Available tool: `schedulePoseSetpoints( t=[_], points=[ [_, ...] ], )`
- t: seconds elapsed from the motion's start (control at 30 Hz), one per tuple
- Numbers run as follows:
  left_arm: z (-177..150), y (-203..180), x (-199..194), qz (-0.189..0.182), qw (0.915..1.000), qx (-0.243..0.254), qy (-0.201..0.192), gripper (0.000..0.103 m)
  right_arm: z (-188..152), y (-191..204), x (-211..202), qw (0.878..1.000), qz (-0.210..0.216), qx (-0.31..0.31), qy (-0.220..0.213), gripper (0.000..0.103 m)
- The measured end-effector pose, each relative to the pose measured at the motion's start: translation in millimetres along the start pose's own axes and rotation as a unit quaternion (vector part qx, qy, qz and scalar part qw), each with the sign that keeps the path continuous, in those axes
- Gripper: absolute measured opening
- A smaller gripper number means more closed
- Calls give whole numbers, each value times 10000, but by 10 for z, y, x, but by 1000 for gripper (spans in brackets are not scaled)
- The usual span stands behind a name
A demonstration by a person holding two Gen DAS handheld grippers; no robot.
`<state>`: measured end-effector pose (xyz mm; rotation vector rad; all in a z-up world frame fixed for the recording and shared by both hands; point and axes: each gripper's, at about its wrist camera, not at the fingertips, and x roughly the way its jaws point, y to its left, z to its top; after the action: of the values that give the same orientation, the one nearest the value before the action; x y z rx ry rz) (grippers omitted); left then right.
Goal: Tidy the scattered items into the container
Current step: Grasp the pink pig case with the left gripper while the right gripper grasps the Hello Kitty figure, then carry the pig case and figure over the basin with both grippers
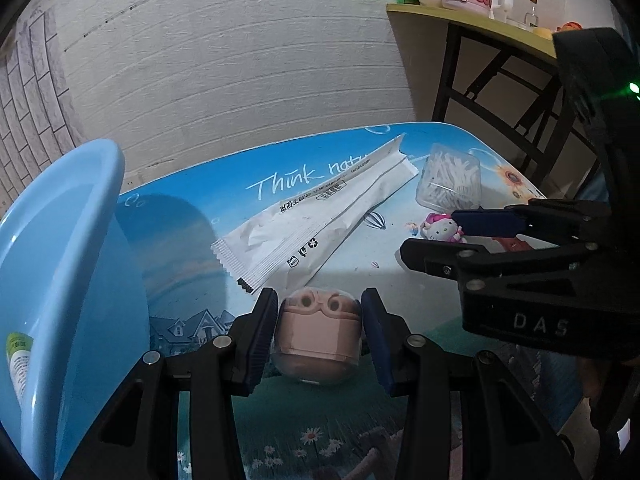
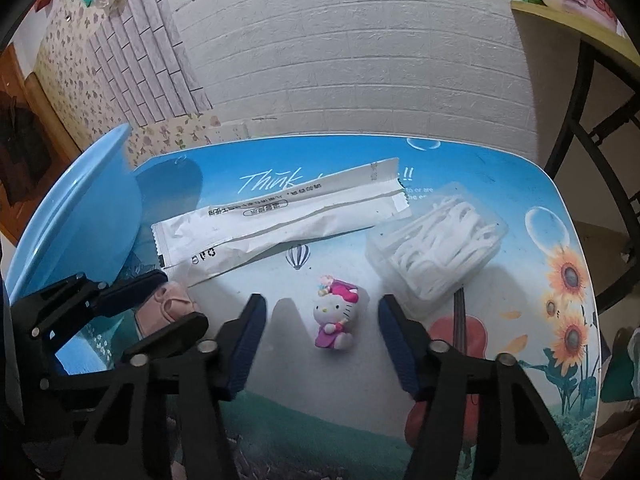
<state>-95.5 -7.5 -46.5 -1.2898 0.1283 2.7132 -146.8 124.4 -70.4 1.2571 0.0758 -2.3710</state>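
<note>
Left tool (image 1: 320, 336) closed on a small pink earbud-style case (image 1: 318, 338), glossy rounded plastic with two round holes on top; both ribbed dark-blue pads press its sides, and the case sits low over the worktop (image 1: 192, 216), contact with the surface unclear. Right tool (image 2: 320, 336) spread apart around a small cat figurine (image 2: 335, 320), white head, pink dress and bow, hard moulded look, standing upright on the worktop with clear gaps to both pads. Worktop is a glossy printed surface: blue sky, houses, sunflowers, white lettering. A light blue plastic basin (image 1: 68, 240), smooth with a wide flared rim, sits at the left edge just beside the left tool; a green-labelled tube (image 1: 18, 356) lies inside. A long flat white wrapper (image 2: 280, 216), crinkled with crimped serrated ends, lies diagonally beyond both tools. A clear rectangular box of white floss picks (image 2: 436, 248) lies near the figurine's right. Behind: white brick-pattern wall, a yellow-topped side table (image 1: 472, 24) with black legs.
</note>
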Motion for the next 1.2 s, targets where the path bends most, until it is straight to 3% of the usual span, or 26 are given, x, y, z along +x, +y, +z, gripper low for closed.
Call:
schedulePoseSetpoints(
  t=[0.23, 0.4, 0.47, 0.83, 1.2],
  points=[
    [-10, -25, 63, 41, 10000, 28, 24, 42, -14, 49, 35, 9998, -71, -169, -33, 49],
    [-3, -4, 65, 2, 10000, -18, 29, 43, 10, 41, 62, 9997, -101, -218, -42, 34],
    [-7, -2, 59, -3, 10000, -16, 27, 42, 6, 46, 61, 9996, -105, -245, -42, 24],
    [-56, -34, -18, -78, 9999, 37, 71, 41, -68, 4, -41, 9998, -90, -182, -48, 23],
    [-133, -152, -339, -144, 9998, 47, -143, 41, -220, -56, -389, 9995, -170, 99, -246, 23]
  ],
)
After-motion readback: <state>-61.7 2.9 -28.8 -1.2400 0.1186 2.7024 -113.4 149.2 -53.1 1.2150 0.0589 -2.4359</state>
